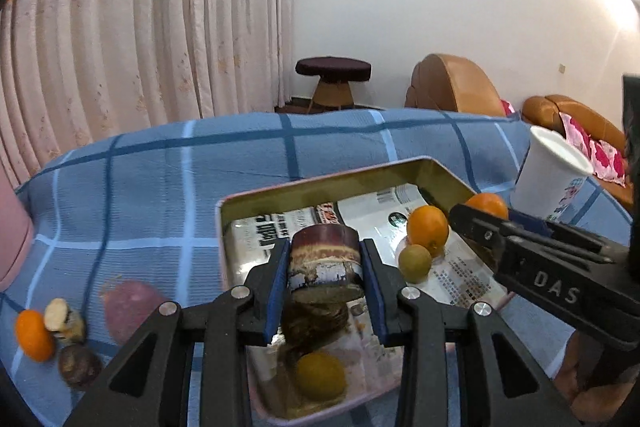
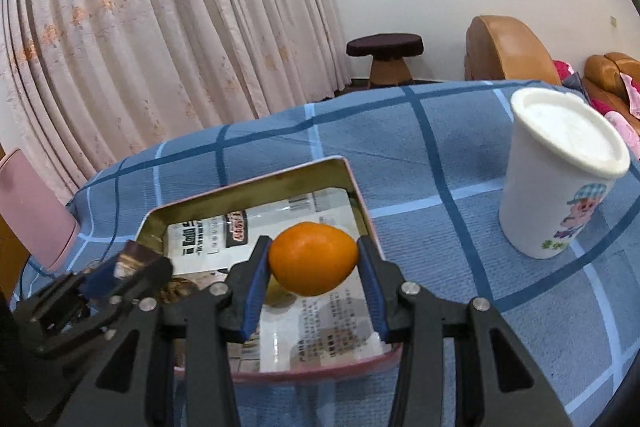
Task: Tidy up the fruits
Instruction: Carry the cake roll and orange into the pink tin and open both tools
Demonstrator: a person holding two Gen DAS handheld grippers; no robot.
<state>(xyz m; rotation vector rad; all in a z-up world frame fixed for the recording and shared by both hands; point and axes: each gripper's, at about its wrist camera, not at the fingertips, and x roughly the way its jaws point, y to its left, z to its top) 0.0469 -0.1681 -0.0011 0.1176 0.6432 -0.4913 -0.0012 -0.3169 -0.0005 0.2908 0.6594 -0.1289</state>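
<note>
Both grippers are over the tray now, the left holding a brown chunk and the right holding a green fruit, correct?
Not quite. The right gripper holds an orange, not a green fruit; the right wrist view shows it. The left gripper does hold the brown chunk over the tray.

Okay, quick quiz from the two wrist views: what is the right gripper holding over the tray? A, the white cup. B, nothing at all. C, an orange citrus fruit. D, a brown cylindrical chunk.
C: in the right wrist view the right gripper has its blue pads pressed on both sides of an orange citrus fruit, above the paper-lined tray.
</note>
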